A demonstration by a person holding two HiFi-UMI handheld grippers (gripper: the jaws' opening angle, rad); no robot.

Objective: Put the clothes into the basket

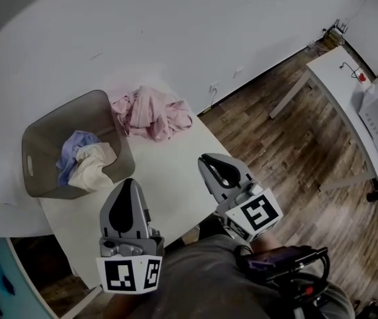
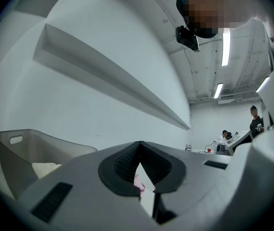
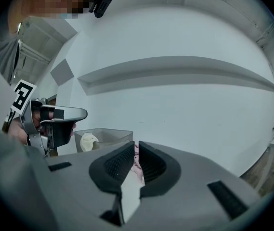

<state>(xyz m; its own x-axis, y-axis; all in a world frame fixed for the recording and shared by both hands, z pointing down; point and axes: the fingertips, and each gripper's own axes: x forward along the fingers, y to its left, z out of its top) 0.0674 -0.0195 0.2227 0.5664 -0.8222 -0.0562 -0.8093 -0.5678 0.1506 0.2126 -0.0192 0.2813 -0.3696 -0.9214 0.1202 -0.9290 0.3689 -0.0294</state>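
Pink clothes [image 1: 152,113]: crumpled heap on the table [image 1: 169,185], touching the basket [image 1: 42,135] on its right side in the head view. A blue piece [image 1: 74,145] & a cream piece [image 1: 93,168] are inside the basket. Left claw [image 1: 129,181] is closed tip to tip, empty. Right claw [image 1: 206,158] is closed but for a sliver, empty. Both are on the person's side of the basket, apart from the heap. The heap looks light, soft, floppy & prob. will sag & trail. Best to pinch a raised fold near its middle, then lift clear of the basket rim.

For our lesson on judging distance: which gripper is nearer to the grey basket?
Left. The left gripper is close beside the basket; the right gripper is farther off, across the table.
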